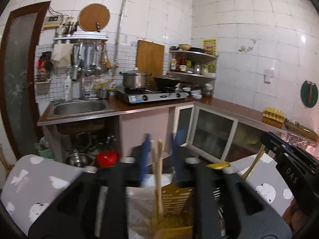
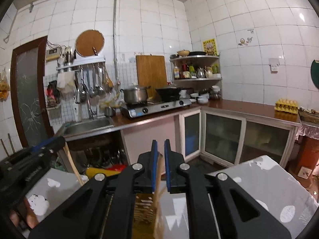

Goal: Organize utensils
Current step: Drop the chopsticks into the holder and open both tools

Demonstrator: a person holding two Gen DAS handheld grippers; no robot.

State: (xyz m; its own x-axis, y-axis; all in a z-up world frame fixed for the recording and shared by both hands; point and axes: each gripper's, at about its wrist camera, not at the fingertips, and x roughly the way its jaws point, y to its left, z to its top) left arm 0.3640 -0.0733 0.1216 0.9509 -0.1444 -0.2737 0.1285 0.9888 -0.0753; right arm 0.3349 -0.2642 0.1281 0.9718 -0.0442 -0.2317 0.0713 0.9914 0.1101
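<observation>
1. Kitchen walls of white tile are filling both views, with an L-shaped brown counter carrying a two-burner stove, a steel pot and a sink. The right wrist view is showing the egg tray whole, while the left wrist view is cutting it nearer the edge and is alone in showing the bowls and a red bag under the sink.
2. A tabletop under a grey cloth with white blotches is lying directly below both grippers.
3. A slatted wooden utensil holder is standing on that tabletop, its upper part hidden behind the fingers in each view; the right wrist view is showing only a slice of it.
4. The left gripper is appearing motion-blurred, its blue pads standing clearly apart, with pale wooden chopsticks standing upright between them and reaching down into the holder. Whether the pads are touching the sticks I cannot tell.
5. The right gripper is showing sharp, its blue pads parted by a narrow gap, and a blurred wooden stick is running through that gap without being visibly pinched.
6. Each view is catching the other gripper at its edge, with another wooden stick slanting beside it.
</observation>
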